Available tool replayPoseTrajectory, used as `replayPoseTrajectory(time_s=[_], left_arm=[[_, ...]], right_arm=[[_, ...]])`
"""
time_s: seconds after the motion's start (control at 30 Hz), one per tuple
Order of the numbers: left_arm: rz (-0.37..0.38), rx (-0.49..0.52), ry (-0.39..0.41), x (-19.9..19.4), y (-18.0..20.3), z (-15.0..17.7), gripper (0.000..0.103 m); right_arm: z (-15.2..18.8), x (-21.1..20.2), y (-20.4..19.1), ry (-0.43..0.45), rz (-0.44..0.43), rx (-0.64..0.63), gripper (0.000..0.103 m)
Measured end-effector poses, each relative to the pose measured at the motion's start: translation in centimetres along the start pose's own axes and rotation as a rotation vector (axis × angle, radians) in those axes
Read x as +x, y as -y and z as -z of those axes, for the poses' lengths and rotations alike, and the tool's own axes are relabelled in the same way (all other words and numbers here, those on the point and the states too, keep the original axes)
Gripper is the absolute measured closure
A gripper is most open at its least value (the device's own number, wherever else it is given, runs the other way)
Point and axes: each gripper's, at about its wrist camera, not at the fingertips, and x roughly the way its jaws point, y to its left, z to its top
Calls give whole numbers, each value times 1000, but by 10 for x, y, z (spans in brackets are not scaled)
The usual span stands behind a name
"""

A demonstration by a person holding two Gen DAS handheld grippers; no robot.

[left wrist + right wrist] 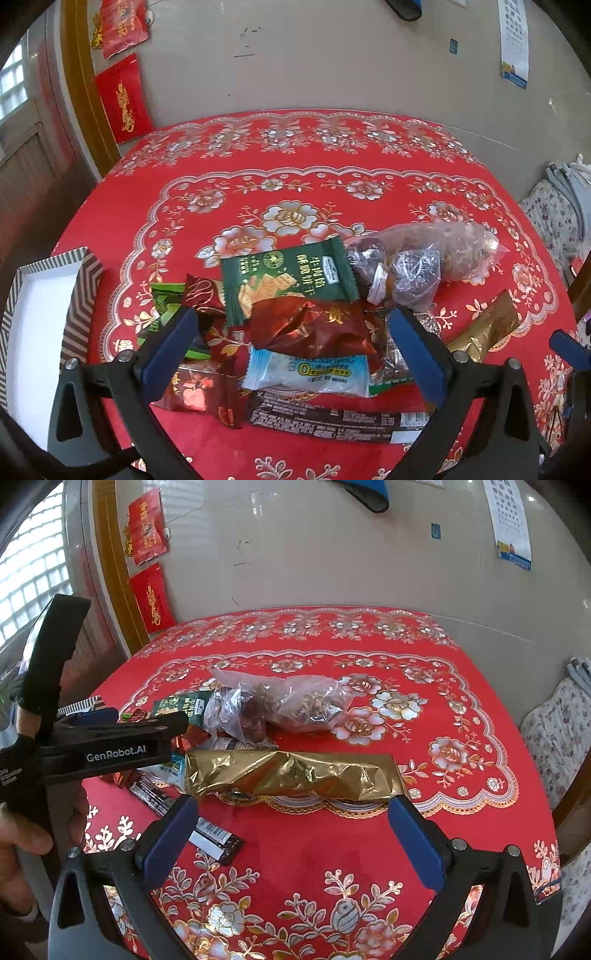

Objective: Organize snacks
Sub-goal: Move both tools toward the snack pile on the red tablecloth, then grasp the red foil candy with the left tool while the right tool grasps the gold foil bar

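Several wrapped snacks lie heaped together on the red floral desk (295,177), loose and overlapping, likely tipped out as one pile to be sorted. A striped box (79,291) with a bare white inside sits at about nine o'clock of the heap in the left wrist view, probably placed there as the bin to fill.

The left gripper (295,332) hangs over the heap with its blue fingers (173,350) spread wide and nothing between them; they bracket the dark red packet (314,328) and the pale blue packet (306,373) beneath it, so one of these looks like the next pick. The green cracker packet (288,280) lies at twelve o'clock of them, and the clear bag (417,266) of brown pieces at about one o'clock.

The right gripper (293,825) is likewise spread and empty, lined up on the gold packet (291,775). That packet's long axis runs nine to three o'clock across the right wrist view, so the fingers stand near its two ends instead of across its narrow width; I judge a turn of the wrist would help. The black bar (332,421) also lies roughly nine to three in the left view.
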Motion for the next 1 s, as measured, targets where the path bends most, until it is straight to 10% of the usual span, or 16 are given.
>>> replayPoseTrajectory(time_s=[1.0], left_arm=[[7, -8, 5, -7, -7, 10, 0]], right_arm=[[-3, -1, -4, 7, 1, 7, 1]])
